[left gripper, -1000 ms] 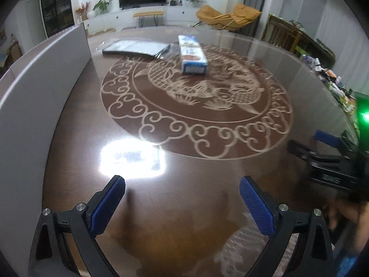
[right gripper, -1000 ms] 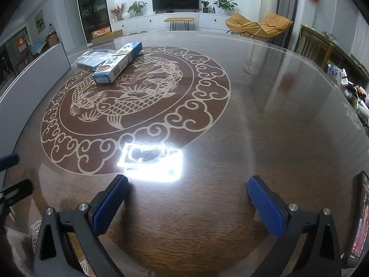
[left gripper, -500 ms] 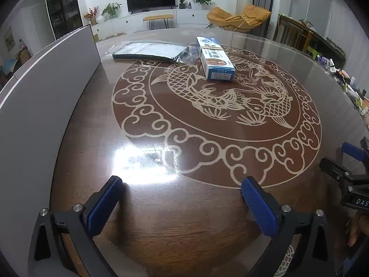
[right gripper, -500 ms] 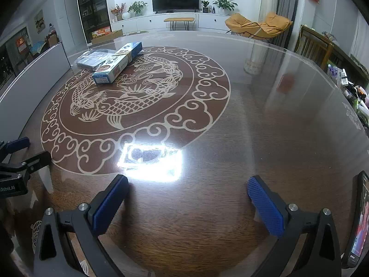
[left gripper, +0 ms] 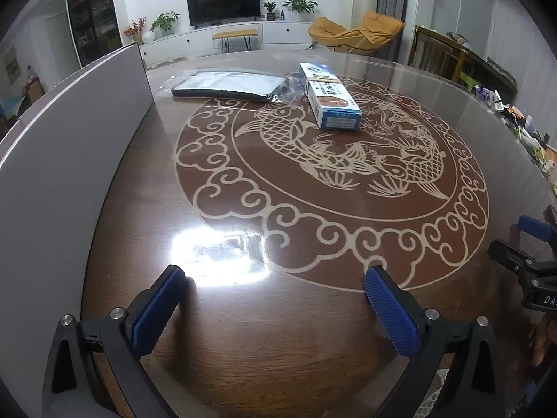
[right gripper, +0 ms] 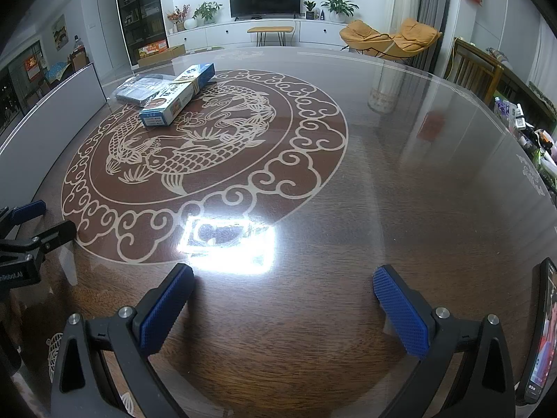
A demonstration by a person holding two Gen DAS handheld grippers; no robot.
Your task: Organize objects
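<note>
A blue and white box (left gripper: 329,99) lies on the far part of the round table; it also shows in the right wrist view (right gripper: 177,95). A flat dark item in a clear plastic bag (left gripper: 229,83) lies beside it on the left, also seen in the right wrist view (right gripper: 139,88). My left gripper (left gripper: 275,304) is open and empty, well short of both. My right gripper (right gripper: 283,304) is open and empty, near the table's front. Each gripper shows at the edge of the other's view.
A grey panel (left gripper: 69,132) stands along the table's left side. A phone (right gripper: 541,334) lies at the right edge near my right gripper. Small clutter (left gripper: 522,122) sits beyond the table's right rim. The glass top carries a bright lamp reflection (right gripper: 226,240).
My left gripper has moved forward and left, so the box and bag appear closer and more central. The right gripper has stayed nearly still.
</note>
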